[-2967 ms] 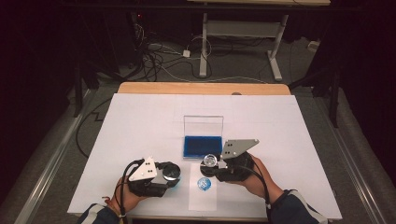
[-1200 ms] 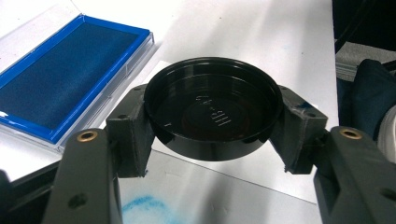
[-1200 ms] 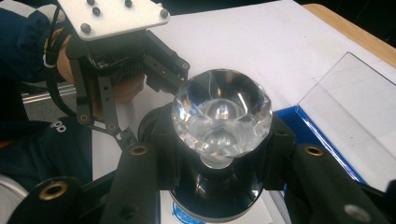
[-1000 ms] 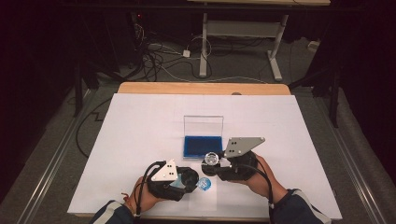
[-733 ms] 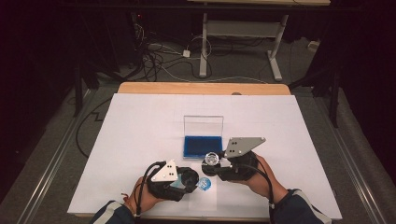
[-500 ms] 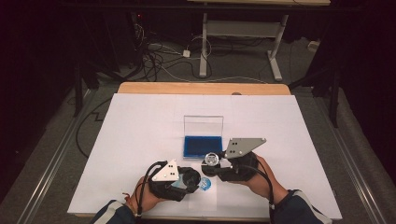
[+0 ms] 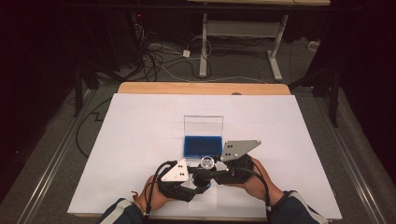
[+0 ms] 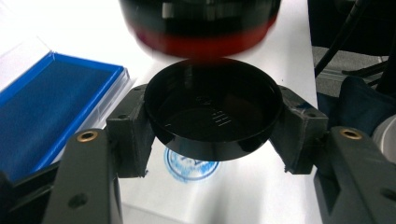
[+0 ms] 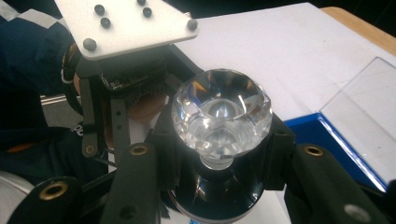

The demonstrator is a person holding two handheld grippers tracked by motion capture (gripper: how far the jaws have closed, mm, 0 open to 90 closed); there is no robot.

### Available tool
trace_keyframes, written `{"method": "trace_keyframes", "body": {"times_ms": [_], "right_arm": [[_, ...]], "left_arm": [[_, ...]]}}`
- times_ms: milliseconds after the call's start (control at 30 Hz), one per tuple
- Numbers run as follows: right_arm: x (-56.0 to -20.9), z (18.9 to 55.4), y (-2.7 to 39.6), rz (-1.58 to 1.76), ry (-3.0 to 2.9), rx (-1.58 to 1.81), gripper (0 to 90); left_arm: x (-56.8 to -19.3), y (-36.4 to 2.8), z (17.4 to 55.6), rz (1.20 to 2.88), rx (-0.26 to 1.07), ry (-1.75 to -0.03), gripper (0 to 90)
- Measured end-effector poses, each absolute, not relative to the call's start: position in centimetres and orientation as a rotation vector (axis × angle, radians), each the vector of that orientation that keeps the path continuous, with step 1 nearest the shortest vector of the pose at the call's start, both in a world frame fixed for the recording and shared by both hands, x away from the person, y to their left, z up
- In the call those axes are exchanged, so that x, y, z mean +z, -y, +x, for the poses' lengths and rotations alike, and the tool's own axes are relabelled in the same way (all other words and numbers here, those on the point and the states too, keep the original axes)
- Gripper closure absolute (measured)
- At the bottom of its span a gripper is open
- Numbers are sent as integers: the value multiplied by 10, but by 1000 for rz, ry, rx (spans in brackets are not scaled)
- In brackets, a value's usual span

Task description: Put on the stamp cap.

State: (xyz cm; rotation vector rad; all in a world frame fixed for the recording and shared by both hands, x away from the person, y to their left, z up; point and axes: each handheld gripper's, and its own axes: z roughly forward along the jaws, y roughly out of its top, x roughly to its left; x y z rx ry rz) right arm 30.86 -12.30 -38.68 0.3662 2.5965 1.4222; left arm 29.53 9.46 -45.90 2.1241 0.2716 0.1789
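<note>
Left side of the white table [image 7: 140, 140], near the front edge: the left gripper [image 7: 198, 183], held in the person's left hand [image 7: 152, 200], points toward the centre. In the left gripper view its two jaws are clamped on the rim of a round black cap [image 8: 213, 109], open side facing the camera, pads pressing on either side. The cap is held clear of the table surface. Directly under it on the white sheet lies a round blue stamp print [image 8: 190, 167], partly covered by the cap.

Centre: just above the cap hangs the base of a stamp [image 8: 201, 23], black with a red band, blurred at the top of the left gripper view. Whether cap and base touch cannot be told. In the right gripper view the stamp stands upright, with a faceted clear knob [image 9: 222, 109] on top and a black body below.

Behind these, an open blue ink pad case [image 7: 202, 145] sits on the table, its clear lid [image 7: 203, 125] raised upright at the rear.

Right of centre: the right gripper [image 7: 212, 173], held in the person's right hand [image 7: 254, 175], points left toward the other gripper. Its jaws stand at a moderate width, gripping the stamp's black body from both sides just beneath the knob. The two grippers meet nearly tip to tip over the print.
</note>
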Motion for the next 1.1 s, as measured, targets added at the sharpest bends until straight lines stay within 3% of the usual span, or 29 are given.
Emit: {"method": "trace_keyframes", "body": {"times_ms": [1100], "right_arm": [[-396,305,114,349,-2615,1443,598]], "left_arm": [[-454,-98,293,2062,197,-297,362]]}}
